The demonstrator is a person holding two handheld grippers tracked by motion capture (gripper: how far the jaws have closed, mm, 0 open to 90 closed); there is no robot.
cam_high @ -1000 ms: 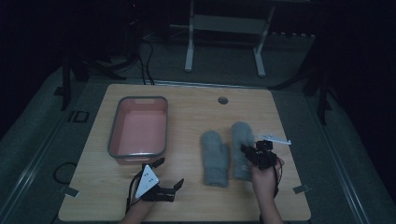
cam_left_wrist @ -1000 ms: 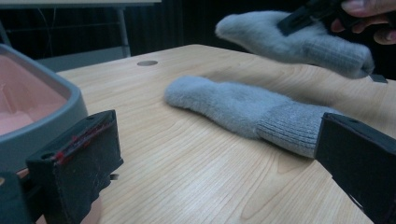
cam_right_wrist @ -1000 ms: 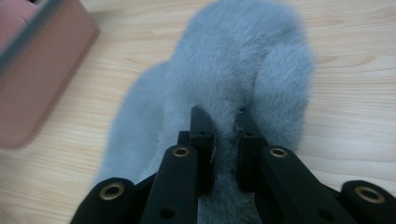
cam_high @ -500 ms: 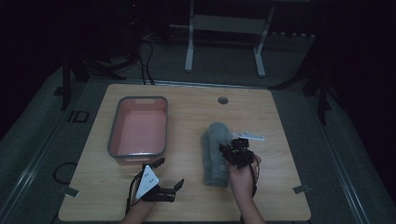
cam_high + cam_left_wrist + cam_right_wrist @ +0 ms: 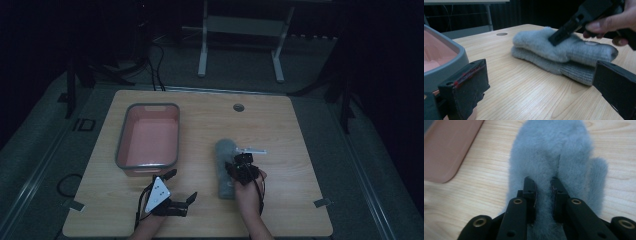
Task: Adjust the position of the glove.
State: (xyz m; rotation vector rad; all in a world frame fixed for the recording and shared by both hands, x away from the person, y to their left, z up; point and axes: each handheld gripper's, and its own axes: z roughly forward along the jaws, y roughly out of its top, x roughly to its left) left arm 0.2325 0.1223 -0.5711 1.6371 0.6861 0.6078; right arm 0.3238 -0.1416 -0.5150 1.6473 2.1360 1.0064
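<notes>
Two grey mittens lying stacked mid-table, right of pink tub. Right gripper pinching top mitten's fleece (ridge bunching between jaws). Left gripper resting spread wide, near front edge.

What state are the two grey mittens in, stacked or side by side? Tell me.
Stacked. In the left gripper view the upper mitten lies on the lower mitten, and the right gripper pinches the top one's fleece.

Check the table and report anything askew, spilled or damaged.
Nothing stands out. Two grey mittens lie stacked, roughly aligned, on the wooden table, the right gripper pinching a ridge of the top one's fleece. The pink tub sits upright and holds nothing. The left gripper is open.
</notes>
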